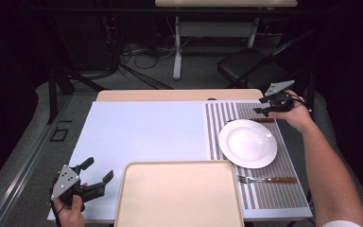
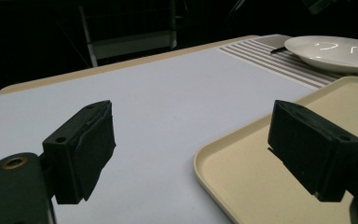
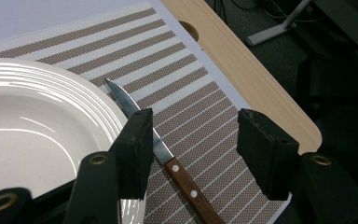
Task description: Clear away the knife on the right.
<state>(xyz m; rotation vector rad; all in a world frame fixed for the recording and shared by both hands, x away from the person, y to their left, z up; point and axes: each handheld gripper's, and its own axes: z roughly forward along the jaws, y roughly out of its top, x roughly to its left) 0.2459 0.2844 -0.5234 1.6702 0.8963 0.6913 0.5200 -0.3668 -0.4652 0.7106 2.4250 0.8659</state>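
A steak knife (image 3: 185,179) with a wooden handle and serrated blade lies on the striped placemat (image 3: 177,70), close against the rim of a white plate (image 3: 37,130). My right gripper (image 3: 193,119) hovers open over it, one jaw above the blade and the other out over the mat. From above, that gripper (image 1: 261,111) sits at the far right by the knife (image 1: 260,120), beyond the plate (image 1: 248,143). A fork (image 1: 267,179) lies on the near side of the plate. My left gripper (image 1: 99,169) stands open and empty at the near left corner.
A beige tray (image 1: 179,194) with nothing on it lies at the front centre, its corner under my left gripper's (image 2: 191,116) right jaw. A white board (image 1: 146,132) covers the table's left. The table's wooden far edge (image 3: 242,65) runs close behind the knife. A black chair (image 1: 250,66) stands beyond.
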